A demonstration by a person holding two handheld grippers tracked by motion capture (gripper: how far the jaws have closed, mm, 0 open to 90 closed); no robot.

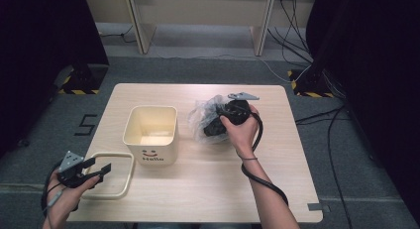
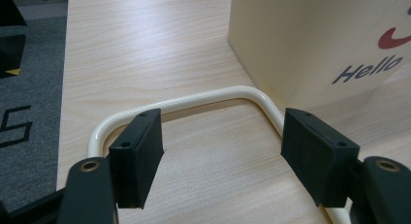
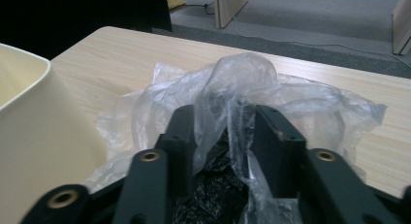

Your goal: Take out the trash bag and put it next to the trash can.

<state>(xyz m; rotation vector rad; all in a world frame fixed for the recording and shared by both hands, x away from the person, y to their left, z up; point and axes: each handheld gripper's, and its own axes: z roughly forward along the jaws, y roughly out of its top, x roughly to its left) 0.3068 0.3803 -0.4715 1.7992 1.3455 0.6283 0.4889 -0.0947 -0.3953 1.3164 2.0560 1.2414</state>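
Spanning most of the high view, the pale wooden table (image 1: 198, 189) carries everything, biggest first. Near its middle stands a cream square bin (image 1: 150, 134) with "Hello" and a smile printed on its near face; it is upright and open at the top. Just right of it, apart from its wall, lies a crumpled clear plastic bag (image 3: 252, 88) with black plastic film (image 3: 213, 185) bunched beneath it. A cream loop-shaped frame (image 1: 119, 192) lies flat at the front left, its far corner touching or almost touching the bin's base.

Over the bag sits the right gripper (image 3: 224, 132), held from the near side by the person's right hand (image 1: 241, 132). Its jaws stand parted with a fold of the clear bag rising between them; whether the pads press on it I cannot tell.

Above the frame's left part hangs the left gripper (image 2: 223, 151), jaws spread wide, nothing between them but bare tabletop.
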